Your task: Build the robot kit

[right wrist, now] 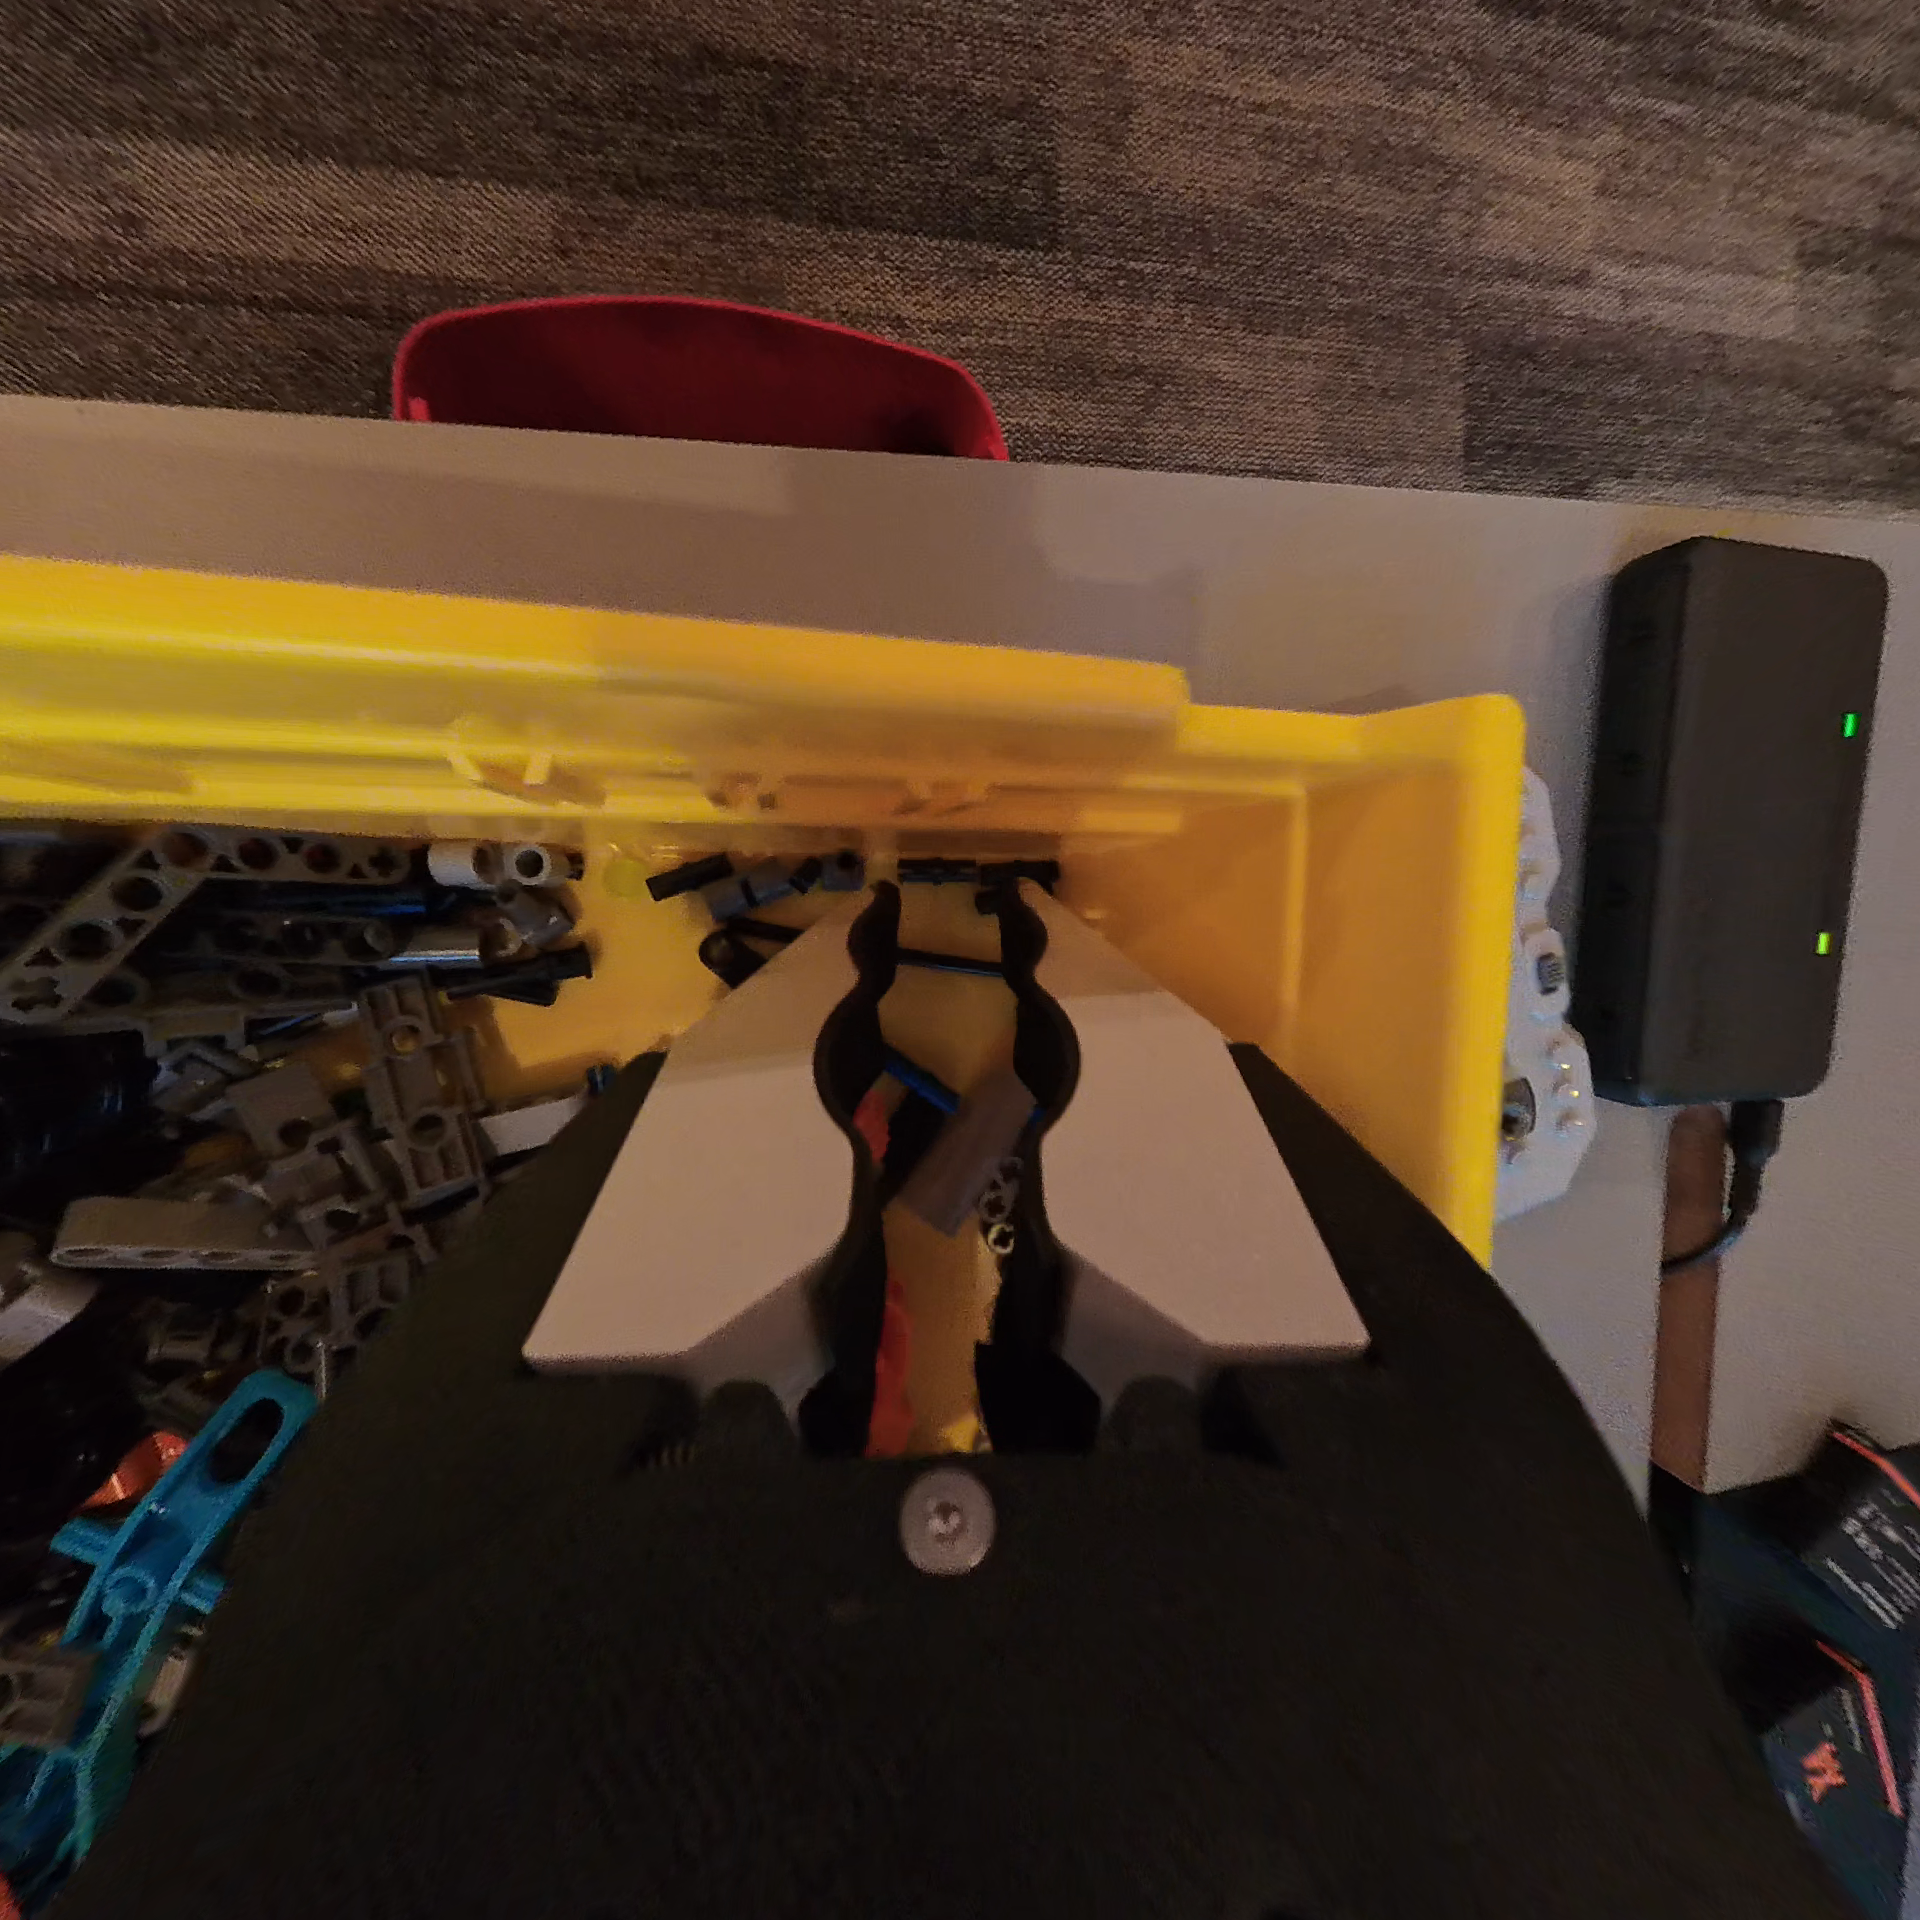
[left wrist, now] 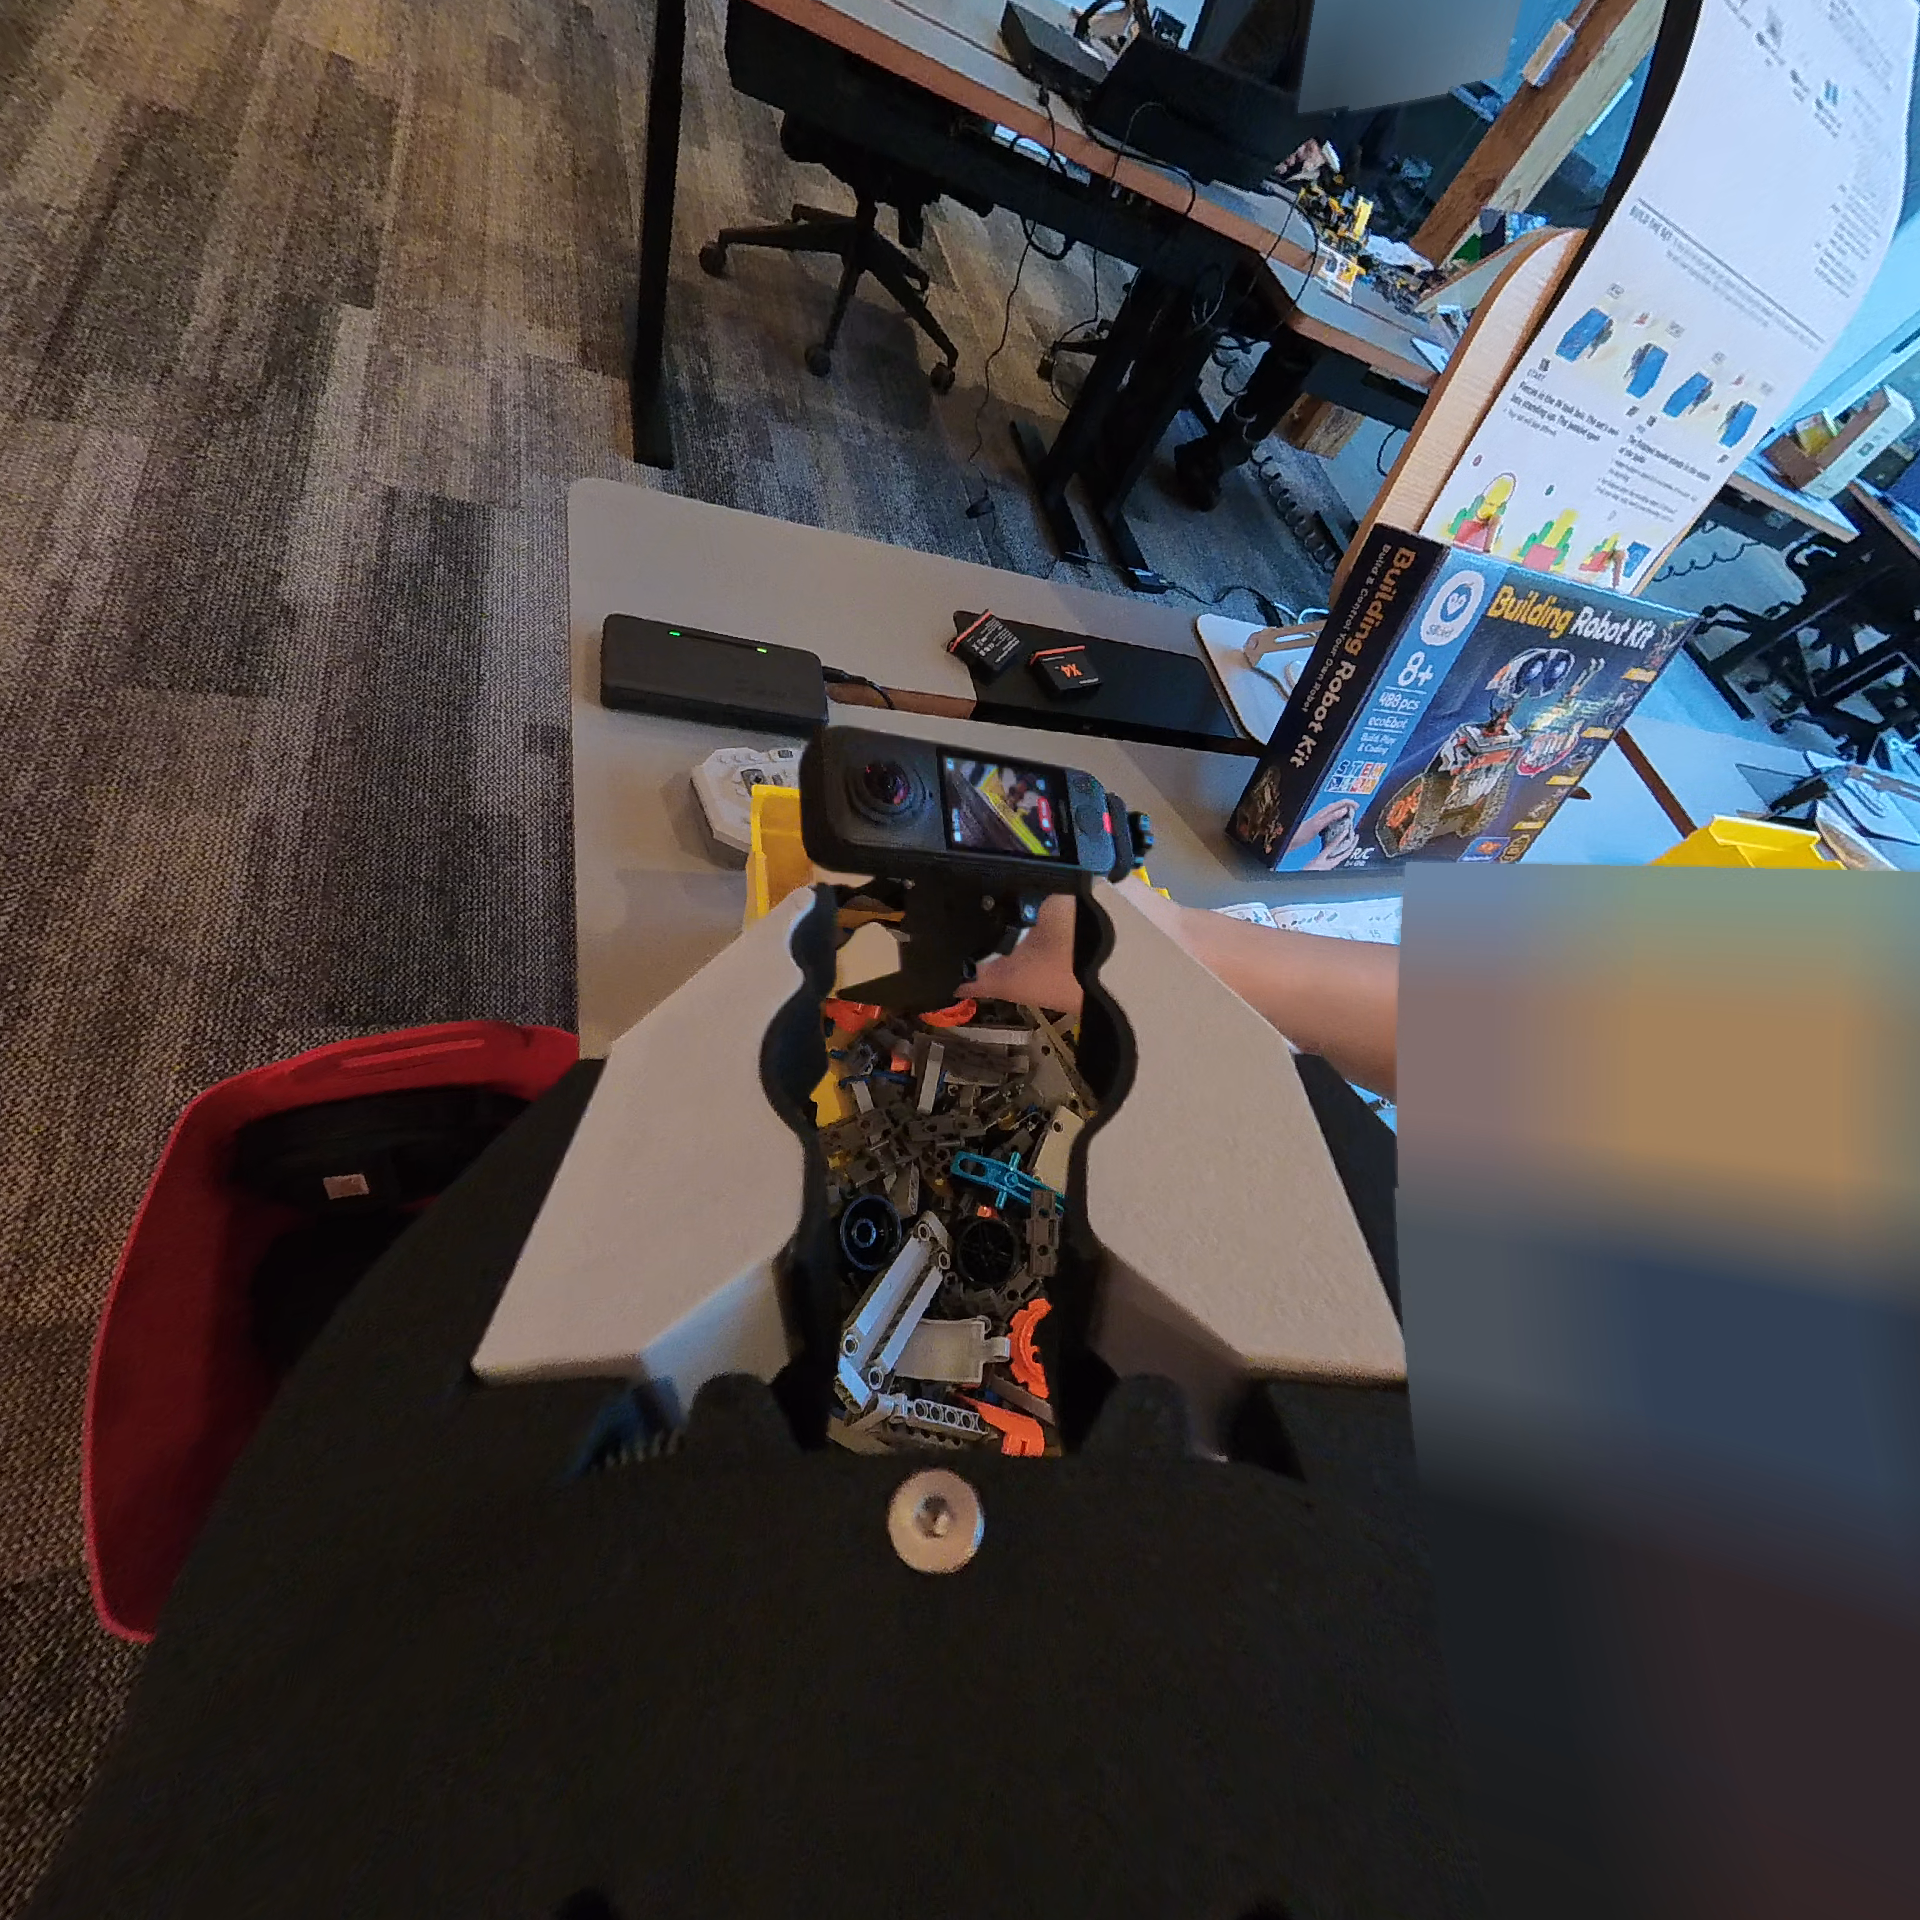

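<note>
while the left claw gapes over the parts, the right claw stands parted in the yellow bin.

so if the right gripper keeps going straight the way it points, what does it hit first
Most likely the small black pins lying against the far wall of the yellow bin, then that wall itself. The right gripper is nearly there already, though depth is hard to judge.

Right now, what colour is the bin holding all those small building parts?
Yellow bin, clearest in the right wrist view.
</note>
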The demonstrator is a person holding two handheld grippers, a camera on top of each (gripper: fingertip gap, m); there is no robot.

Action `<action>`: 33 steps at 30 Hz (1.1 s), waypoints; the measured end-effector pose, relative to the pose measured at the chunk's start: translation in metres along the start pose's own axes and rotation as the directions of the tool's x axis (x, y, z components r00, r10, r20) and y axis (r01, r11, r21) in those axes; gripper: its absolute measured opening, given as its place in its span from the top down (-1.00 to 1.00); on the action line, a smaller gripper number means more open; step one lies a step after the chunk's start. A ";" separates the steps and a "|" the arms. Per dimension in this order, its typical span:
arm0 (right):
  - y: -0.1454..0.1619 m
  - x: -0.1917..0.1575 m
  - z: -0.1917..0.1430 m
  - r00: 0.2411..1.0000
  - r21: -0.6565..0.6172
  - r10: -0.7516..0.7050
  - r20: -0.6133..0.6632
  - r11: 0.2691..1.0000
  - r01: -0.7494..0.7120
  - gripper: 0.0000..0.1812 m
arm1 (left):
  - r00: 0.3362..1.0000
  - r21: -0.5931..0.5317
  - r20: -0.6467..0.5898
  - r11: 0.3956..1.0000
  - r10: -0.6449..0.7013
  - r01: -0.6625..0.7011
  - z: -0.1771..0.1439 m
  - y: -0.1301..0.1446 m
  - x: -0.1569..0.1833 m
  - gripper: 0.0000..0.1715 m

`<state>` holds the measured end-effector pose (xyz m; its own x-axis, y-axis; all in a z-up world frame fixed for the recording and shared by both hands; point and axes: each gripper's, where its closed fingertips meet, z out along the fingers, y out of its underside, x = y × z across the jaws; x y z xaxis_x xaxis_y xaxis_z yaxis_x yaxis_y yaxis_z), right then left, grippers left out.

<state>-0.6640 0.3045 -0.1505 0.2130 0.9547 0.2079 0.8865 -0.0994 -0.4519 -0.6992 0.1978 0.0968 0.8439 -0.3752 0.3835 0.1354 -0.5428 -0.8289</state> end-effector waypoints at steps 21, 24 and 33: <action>0.022 -0.022 -0.002 0.991 -0.088 0.004 0.132 0.996 0.007 1.00 | 0.999 -0.022 -0.034 1.000 0.017 -0.018 0.005 0.003 0.008 0.49; 0.011 -0.011 -0.015 0.995 0.007 -0.062 0.080 0.998 0.062 1.00 | 0.999 -0.027 -0.034 0.999 0.017 -0.018 0.006 0.003 0.008 0.49; 0.004 -0.003 -0.002 0.989 -0.034 -0.146 -0.001 0.989 0.146 0.87 | 0.999 -0.031 -0.036 0.999 0.020 -0.022 0.007 0.003 0.009 0.49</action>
<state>-0.6601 0.3010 -0.1510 0.0814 0.9587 0.2723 0.9217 0.0316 -0.3867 -0.6870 0.1978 0.0945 0.8273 -0.4129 0.3809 0.1013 -0.5573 -0.8241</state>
